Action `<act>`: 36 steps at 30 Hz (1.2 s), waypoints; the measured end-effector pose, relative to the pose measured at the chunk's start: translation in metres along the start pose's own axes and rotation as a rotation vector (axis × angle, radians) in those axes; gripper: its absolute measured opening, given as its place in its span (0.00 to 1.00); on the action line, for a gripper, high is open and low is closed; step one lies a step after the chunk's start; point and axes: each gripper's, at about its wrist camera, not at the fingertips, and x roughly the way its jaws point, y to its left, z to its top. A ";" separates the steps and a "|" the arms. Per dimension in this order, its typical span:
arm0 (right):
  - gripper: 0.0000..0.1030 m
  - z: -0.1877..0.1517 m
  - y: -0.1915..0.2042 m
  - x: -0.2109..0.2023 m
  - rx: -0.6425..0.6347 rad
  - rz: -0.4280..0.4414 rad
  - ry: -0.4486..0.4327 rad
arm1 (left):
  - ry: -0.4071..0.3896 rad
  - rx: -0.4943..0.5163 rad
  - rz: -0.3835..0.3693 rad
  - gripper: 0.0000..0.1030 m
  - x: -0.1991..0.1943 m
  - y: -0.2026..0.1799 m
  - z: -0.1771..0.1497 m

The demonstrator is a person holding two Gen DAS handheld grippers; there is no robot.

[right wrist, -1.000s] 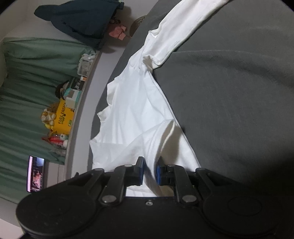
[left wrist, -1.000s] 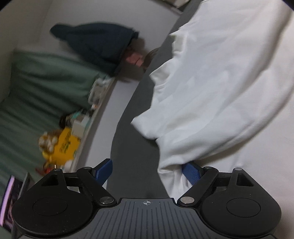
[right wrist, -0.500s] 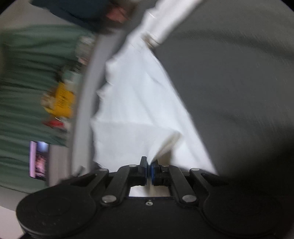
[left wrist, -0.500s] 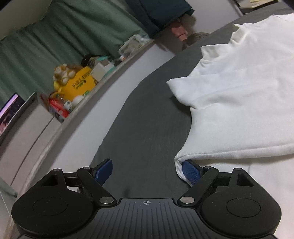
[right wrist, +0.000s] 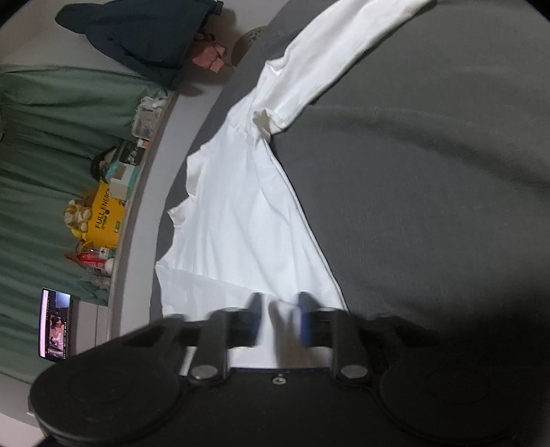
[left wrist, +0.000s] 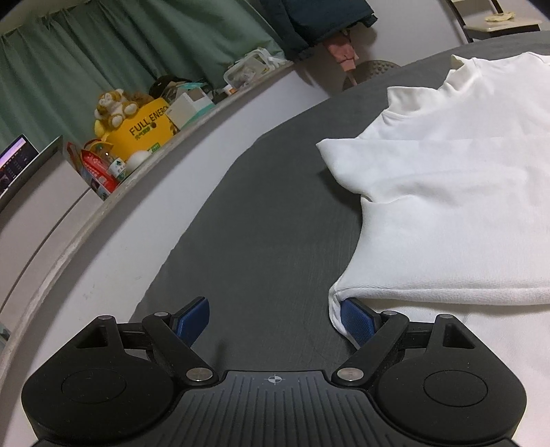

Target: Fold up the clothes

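**Left wrist view.** The left gripper [left wrist: 275, 309] stood wide, and only the dark grey sheet [left wrist: 275, 223] lay between its two blue pads. The pad [left wrist: 357, 319] on the picture's right side touched the near corner of the white shirt [left wrist: 447, 206], where the hem curled around it. The other pad was clear of the cloth, over bare sheet. The shirt lay spread over the right half of the view, one layer folded over another, with its collar toward the far edge. A ledge [left wrist: 206, 113] ran along the left side of the sheet. On it stood a yellow box [left wrist: 144, 127] with a plush toy [left wrist: 113, 103] on top, in front of a green curtain [left wrist: 103, 51]. A lit screen [left wrist: 13, 161] showed at the far left.

**Right wrist view.** The right gripper [right wrist: 280, 309] appeared blurred. Its fingers stood narrowly apart with a raised fold of the white shirt [right wrist: 240, 223] between them. Whether the pads pressed that fold cannot be told because of the blur. The shirt ran from the gripper toward the top of the view, narrowing to a long sleeve [right wrist: 326, 58] that stretched to the upper right. The dark grey sheet [right wrist: 429, 189] filled the right side. The yellow box [right wrist: 106, 213], the green curtain [right wrist: 41, 137] and the lit screen [right wrist: 55, 326] lay along the left, and a dark garment [right wrist: 144, 31] lay at the top left.
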 end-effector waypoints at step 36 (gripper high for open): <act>0.33 -0.019 0.357 0.346 -0.828 -0.165 0.178 | -0.265 0.015 -0.285 0.91 -0.164 0.006 -0.077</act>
